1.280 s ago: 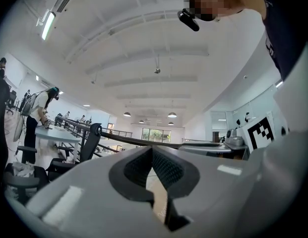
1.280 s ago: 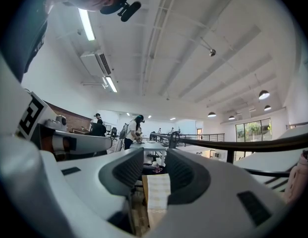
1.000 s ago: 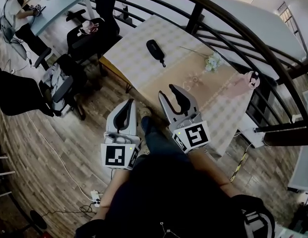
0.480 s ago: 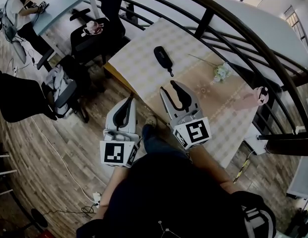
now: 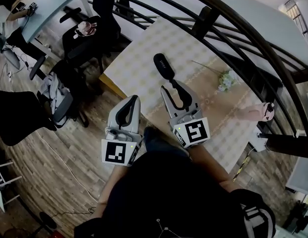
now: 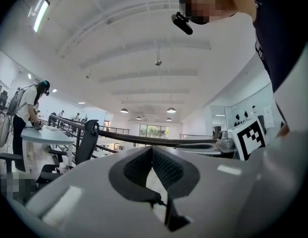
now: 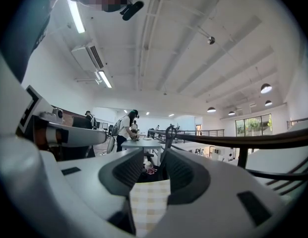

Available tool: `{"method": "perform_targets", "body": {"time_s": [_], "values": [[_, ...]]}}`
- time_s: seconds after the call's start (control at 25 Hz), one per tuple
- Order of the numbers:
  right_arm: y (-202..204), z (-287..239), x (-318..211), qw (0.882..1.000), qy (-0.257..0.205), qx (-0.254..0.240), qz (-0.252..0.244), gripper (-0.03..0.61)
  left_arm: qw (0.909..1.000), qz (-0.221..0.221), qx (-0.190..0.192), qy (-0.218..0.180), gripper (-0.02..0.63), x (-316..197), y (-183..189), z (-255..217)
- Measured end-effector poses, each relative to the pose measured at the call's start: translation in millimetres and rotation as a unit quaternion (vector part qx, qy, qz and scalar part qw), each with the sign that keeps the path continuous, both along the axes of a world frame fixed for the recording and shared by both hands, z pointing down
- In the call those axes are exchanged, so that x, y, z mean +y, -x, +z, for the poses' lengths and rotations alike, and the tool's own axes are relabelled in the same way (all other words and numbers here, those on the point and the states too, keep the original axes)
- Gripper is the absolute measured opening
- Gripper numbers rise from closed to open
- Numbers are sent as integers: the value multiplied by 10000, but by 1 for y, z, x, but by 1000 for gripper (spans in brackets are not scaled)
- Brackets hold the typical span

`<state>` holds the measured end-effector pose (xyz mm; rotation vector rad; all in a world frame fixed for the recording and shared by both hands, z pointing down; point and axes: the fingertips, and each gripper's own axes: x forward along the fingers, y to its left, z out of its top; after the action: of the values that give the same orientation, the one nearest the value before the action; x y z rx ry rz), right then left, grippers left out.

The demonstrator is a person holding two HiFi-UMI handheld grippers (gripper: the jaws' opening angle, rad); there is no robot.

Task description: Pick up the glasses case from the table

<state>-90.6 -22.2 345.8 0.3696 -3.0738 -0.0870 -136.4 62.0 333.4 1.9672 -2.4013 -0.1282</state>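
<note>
The black glasses case (image 5: 163, 65) lies on the checked tablecloth (image 5: 139, 66), near the table's middle. My right gripper (image 5: 170, 85) is over the table's near part, a short way short of the case and pointing at it. Its jaws are open with only cloth showing between them, as the right gripper view (image 7: 154, 158) also shows. My left gripper (image 5: 135, 99) hangs at the table's near edge, left of the right one, with its fingertips together and nothing held (image 6: 153, 150). The case does not show in either gripper view.
A small bunch of white flowers (image 5: 225, 78) and a pink object (image 5: 256, 113) lie further right on the table. A black railing (image 5: 228, 26) curves behind it. Office chairs (image 5: 87, 31) stand to the left on the wood floor (image 5: 69, 152); a person works at a far desk (image 7: 125, 125).
Both grippers have moved forward together toward the table. The right one now reaches over the cloth, closer to the case. Neither pair of jaws has changed.
</note>
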Motion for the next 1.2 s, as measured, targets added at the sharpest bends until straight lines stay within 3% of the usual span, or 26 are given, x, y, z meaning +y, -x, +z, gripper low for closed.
{"method": "perform_targets", "body": {"time_s": [0.24, 0.4, 0.6, 0.72, 0.88, 1.2], "values": [[34, 20, -37, 9997, 193, 132, 89, 112, 9997, 257, 22, 17, 11, -46, 33, 2], [50, 30, -59, 9992, 298, 192, 158, 112, 9980, 369, 172, 473, 11, -68, 49, 21], [56, 43, -85, 9982, 423, 268, 316, 112, 9964, 618, 166, 551, 11, -100, 58, 27], [55, 46, -101, 9977, 473, 272, 398, 112, 9951, 799, 176, 558, 11, -119, 57, 30], [45, 47, -113, 9970, 407, 302, 581, 112, 9924, 1209, 37, 216, 11, -146, 47, 23], [2, 45, -131, 9926, 392, 279, 1119, 112, 9790, 2022, -47, 256, 11, -188, 1, 17]]}}
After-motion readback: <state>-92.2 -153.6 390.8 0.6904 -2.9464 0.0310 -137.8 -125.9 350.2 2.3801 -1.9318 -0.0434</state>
